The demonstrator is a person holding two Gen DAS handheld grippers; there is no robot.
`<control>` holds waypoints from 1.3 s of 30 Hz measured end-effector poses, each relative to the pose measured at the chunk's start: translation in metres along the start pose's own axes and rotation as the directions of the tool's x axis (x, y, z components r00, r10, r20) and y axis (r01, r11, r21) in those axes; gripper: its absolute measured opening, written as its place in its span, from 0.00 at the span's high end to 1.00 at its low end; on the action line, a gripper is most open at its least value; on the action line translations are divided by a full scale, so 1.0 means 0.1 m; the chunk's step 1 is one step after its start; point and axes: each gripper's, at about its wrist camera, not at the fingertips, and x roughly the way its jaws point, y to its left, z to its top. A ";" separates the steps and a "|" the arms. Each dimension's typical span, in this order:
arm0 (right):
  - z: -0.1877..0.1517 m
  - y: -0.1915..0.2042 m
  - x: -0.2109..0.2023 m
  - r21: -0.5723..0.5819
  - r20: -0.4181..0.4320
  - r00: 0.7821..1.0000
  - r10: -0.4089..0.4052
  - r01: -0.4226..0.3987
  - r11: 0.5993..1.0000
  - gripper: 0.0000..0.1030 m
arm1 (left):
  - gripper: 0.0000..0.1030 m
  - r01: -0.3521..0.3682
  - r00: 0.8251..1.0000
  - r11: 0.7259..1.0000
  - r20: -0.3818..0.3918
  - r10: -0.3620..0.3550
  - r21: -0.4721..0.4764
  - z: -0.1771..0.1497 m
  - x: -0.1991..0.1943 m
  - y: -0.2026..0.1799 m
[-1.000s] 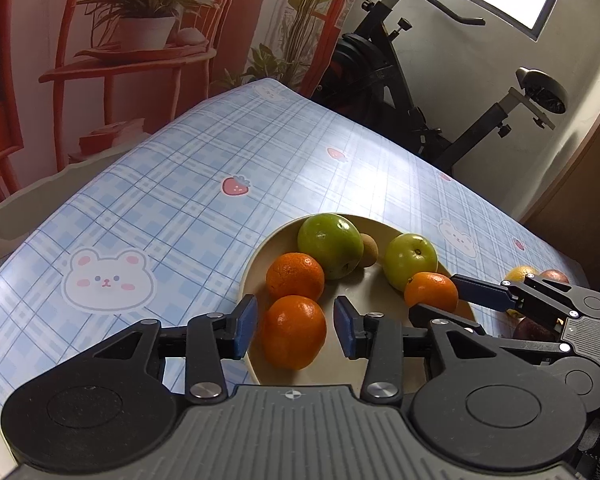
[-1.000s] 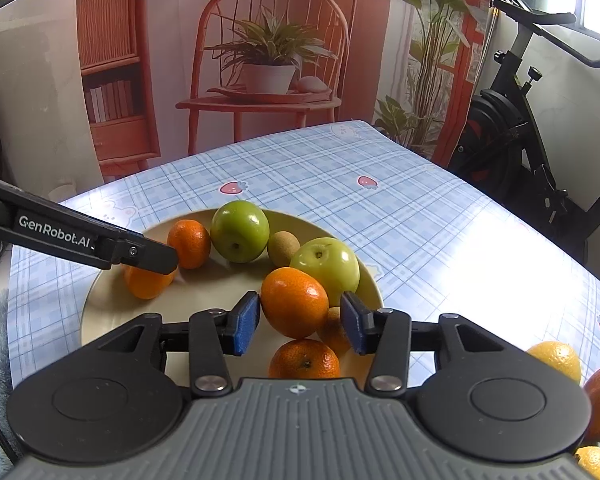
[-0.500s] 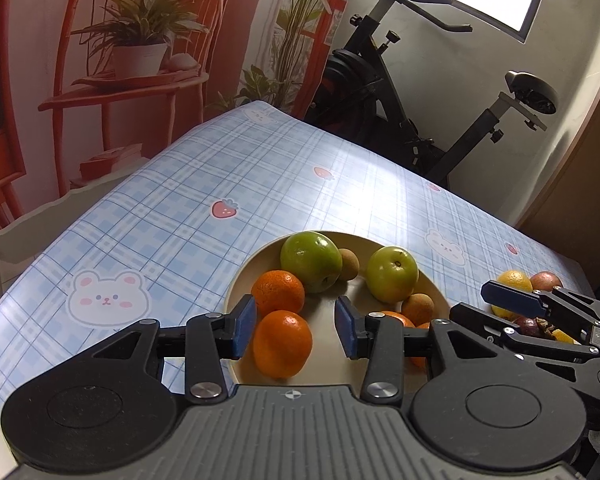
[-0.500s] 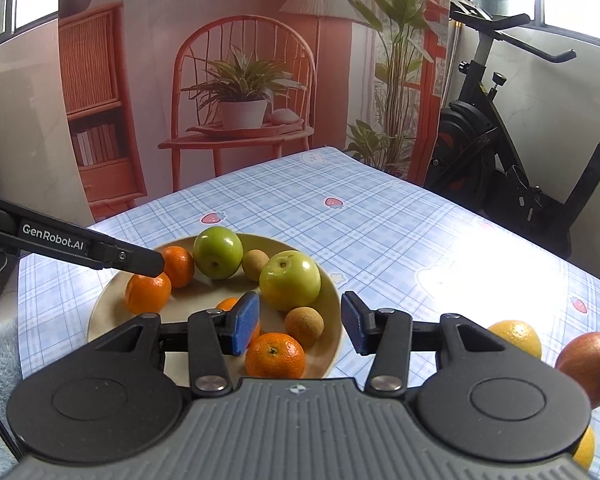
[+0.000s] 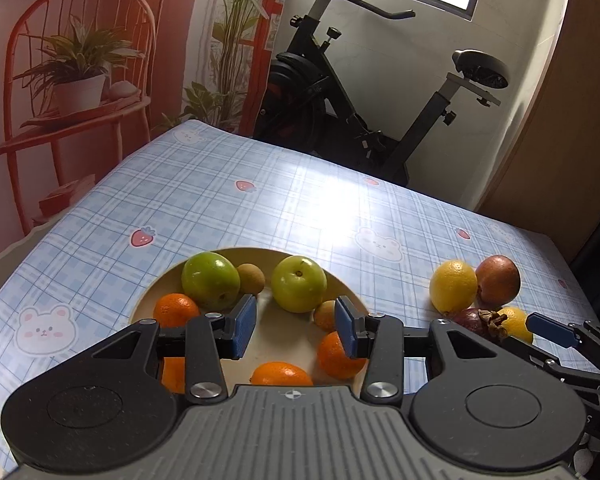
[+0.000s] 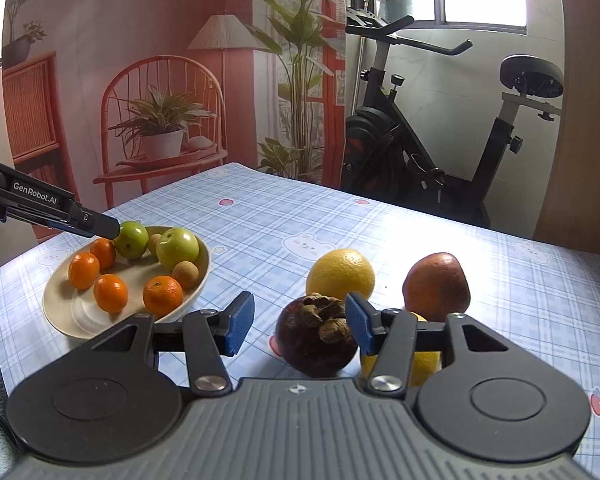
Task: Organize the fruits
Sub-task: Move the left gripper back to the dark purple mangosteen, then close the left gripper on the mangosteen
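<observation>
The cream plate (image 6: 64, 320) serves as the landmark, since it is plainly where the fruit is being gathered. Farthest to its left, the left gripper (image 5: 296, 326) hangs over the plate's near side with its jaws partly apart and nothing between the blue pads; it looks idle there, its fruit apparently delivered. On the plate itself lie four oranges (image 6: 163, 295), two green apples (image 6: 177, 248) and two small brown fruits (image 6: 185, 275), resting in the shallow dish so they cannot roll off. To the right of the plate, on the checked tablecloth (image 6: 260, 216), the unsorted fruit waits in a loose cluster: a dark mangosteen (image 6: 316, 338) nearest the plate, a yellow citrus (image 6: 341, 274) just behind it, a reddish-brown fruit (image 6: 436, 287) further right, and a second yellow fruit (image 6: 422, 362) mostly hidden behind the right finger. The right gripper (image 6: 300, 326) is over this cluster, its jaws having just been opening; they stand moderately wide with the mangosteen low between them and toward the right pad, not yet pinched. That stance reads as lining up to take the mangosteen next and carry it left to the plate.
</observation>
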 end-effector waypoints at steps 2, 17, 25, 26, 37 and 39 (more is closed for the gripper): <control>-0.04 -0.09 -0.05 0.016 -0.003 1.000 -0.008 0.008 1.000 0.47 | 0.56 0.036 0.999 0.999 -0.010 -0.035 0.024 0.03 0.03 -0.14; -0.33 -0.10 0.12 0.089 -0.107 0.992 0.060 -0.050 0.995 0.47 | 0.56 0.242 0.964 0.963 -0.142 -0.224 0.118 0.11 0.48 -0.88; -0.29 -0.17 0.33 0.163 -0.126 0.989 0.075 -0.054 0.985 0.47 | 0.50 0.282 0.947 0.956 -0.180 -0.265 0.076 0.14 0.65 -0.91; -0.29 -0.19 0.34 0.170 -0.126 0.989 0.074 -0.052 0.984 0.47 | 0.50 0.281 0.946 0.957 -0.187 -0.263 0.075 0.14 0.67 -0.93; -0.24 -0.20 0.41 0.161 -0.091 0.994 0.060 -0.045 0.986 0.45 | 0.50 0.332 0.929 0.941 -0.195 -0.314 0.066 0.17 0.76 -1.03; -0.23 -0.19 0.42 0.158 -0.085 0.995 0.059 -0.045 0.986 0.45 | 0.51 0.335 0.928 0.939 -0.201 -0.315 0.078 0.17 0.79 -1.06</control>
